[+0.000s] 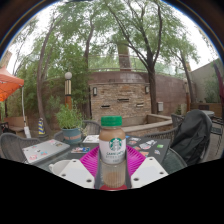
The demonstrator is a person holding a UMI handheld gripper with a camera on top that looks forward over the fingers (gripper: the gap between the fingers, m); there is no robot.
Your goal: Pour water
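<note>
A Starbucks bottle (pixel 112 140) with a green cap, a white label and brownish liquid inside stands upright between my fingers. My gripper (pixel 112 156) is shut on it, and the pink pads (pixel 91 160) press against the lower part of its body on both sides. The bottle's base is hidden down between the white fingers (pixel 76 174). No cup or other vessel shows near the bottle.
Beyond the bottle lies an outdoor table (pixel 60 150) with papers and small items. A dark backpack (pixel 191 136) rests on a chair at the right. A potted plant (pixel 70 120), a stone wall (pixel 125 98) and trees stand further back. An orange umbrella (pixel 8 86) is at the left.
</note>
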